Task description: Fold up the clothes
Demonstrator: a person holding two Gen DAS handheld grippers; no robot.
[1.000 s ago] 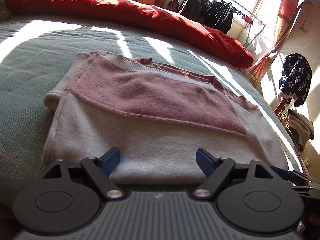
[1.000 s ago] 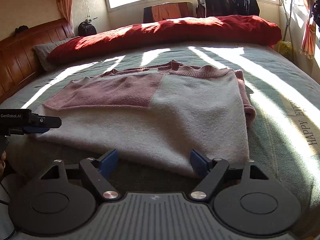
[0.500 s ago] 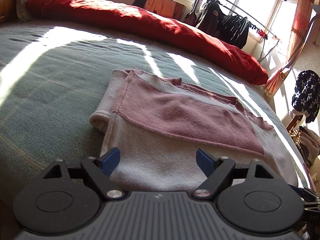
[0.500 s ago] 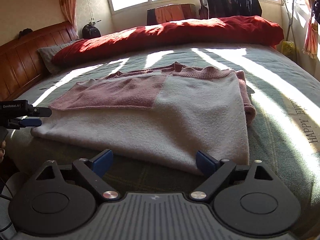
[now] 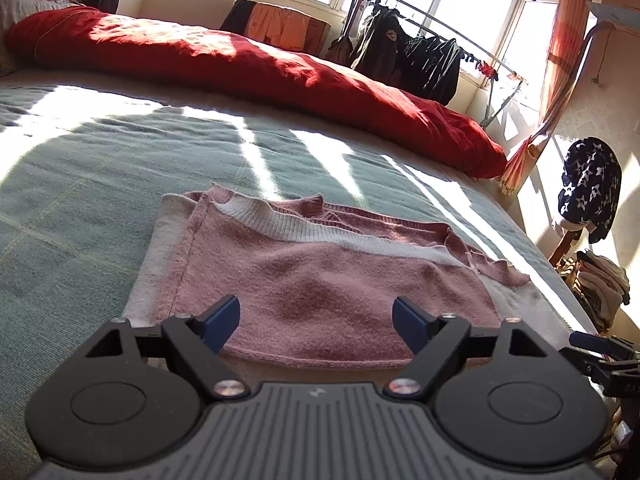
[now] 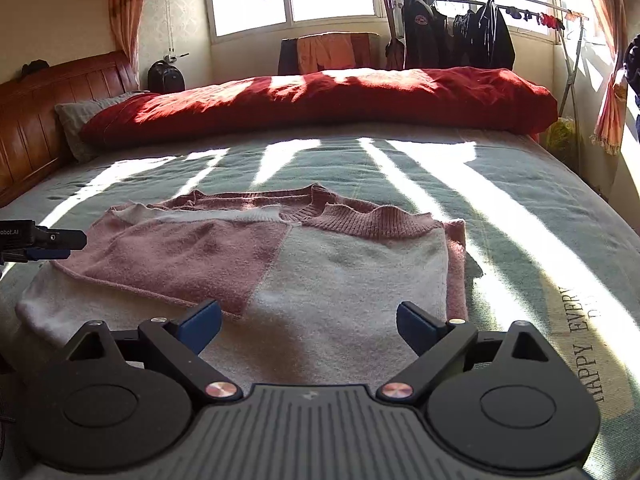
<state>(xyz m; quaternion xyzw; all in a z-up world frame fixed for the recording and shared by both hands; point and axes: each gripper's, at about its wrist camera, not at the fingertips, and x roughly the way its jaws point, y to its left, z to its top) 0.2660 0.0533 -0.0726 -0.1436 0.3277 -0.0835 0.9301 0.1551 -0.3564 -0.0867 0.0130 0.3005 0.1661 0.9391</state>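
A pink and pale grey knit sweater (image 5: pixel 320 292) lies folded flat on the green bedspread (image 5: pixel 100 168); it also shows in the right wrist view (image 6: pixel 320 276). My left gripper (image 5: pixel 316 320) is open and empty, just above the sweater's near pink part. My right gripper (image 6: pixel 308 322) is open and empty, above the sweater's near grey part. The left gripper's tip (image 6: pixel 48 240) shows at the left edge of the right wrist view. The right gripper's tip (image 5: pixel 600 348) shows at the right edge of the left wrist view.
A rolled red duvet (image 6: pixel 320 100) lies along the far side of the bed. A wooden headboard (image 6: pixel 32 120) stands at left. A clothes rack with dark jackets (image 6: pixel 460 36) stands by the window. A chair with star-patterned clothing (image 5: pixel 592 192) is off the bed's right side.
Both grippers have risen and moved forward over the sweater's near edge. Both stayed open and empty. The sweater has not moved.
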